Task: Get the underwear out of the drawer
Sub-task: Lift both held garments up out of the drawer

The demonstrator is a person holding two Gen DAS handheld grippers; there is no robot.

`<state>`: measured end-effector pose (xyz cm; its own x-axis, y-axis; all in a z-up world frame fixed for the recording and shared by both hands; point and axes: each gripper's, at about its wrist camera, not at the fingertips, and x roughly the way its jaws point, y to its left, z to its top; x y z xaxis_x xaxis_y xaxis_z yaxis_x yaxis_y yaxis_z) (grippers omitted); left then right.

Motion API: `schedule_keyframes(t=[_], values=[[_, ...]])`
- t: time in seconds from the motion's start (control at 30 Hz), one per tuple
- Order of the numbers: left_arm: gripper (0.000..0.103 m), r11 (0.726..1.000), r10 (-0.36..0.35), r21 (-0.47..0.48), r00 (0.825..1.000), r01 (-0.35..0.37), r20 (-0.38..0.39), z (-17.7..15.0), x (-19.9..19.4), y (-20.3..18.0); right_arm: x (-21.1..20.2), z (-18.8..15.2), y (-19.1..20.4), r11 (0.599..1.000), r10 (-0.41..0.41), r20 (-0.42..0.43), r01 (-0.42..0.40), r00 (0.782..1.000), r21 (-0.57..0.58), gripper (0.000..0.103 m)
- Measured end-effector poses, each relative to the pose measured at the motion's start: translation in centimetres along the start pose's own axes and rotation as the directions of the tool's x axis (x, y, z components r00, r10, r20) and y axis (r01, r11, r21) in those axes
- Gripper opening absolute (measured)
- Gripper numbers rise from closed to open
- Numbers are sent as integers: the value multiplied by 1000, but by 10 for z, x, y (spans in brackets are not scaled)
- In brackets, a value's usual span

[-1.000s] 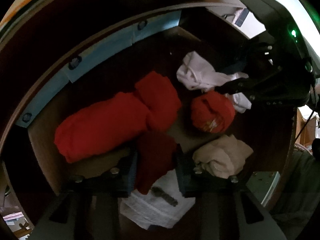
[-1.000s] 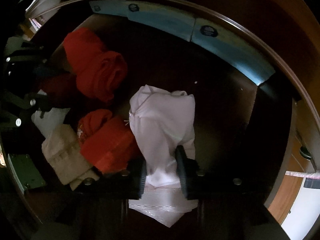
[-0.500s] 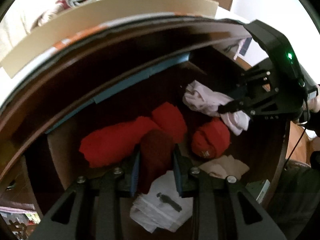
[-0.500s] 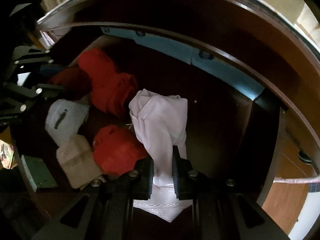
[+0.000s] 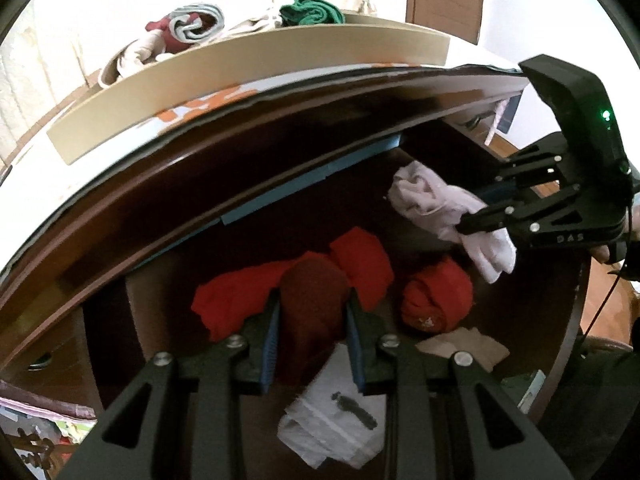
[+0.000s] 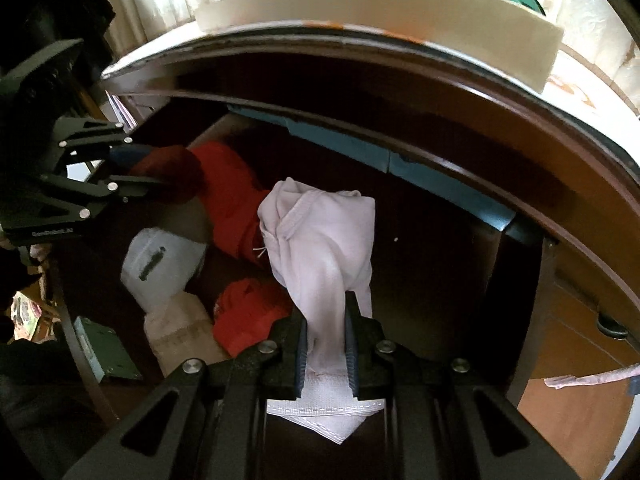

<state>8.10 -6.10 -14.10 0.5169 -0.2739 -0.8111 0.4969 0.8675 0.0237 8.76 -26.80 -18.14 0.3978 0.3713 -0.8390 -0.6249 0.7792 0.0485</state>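
Underwear: dark red [image 5: 312,312] in left gripper [image 5: 312,340], white [image 6: 324,248] in right gripper [image 6: 326,344], both tilted down.

Open dark-wood drawer [image 6: 440,248] serves as landmark. Dark red underwear [image 5: 310,312], bunched, sits pinched above the drawer's near left part. Pale white underwear [image 6: 324,240], crumpled with a stitched waistband hanging low, is held up over the drawer's middle, clear of its floor.
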Motion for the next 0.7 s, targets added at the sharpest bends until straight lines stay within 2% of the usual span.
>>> schedule_keyframes(t=[0.3, 0.7], values=[[27, 999, 47, -21, 998, -46, 30, -7, -18, 7, -40, -13, -12, 1000, 20, 56, -21, 998, 6, 17], [27, 996, 62, -72, 993, -55, 96, -15, -36, 15, -49, -16, -11, 1000, 26, 128, -27, 991, 2, 18]])
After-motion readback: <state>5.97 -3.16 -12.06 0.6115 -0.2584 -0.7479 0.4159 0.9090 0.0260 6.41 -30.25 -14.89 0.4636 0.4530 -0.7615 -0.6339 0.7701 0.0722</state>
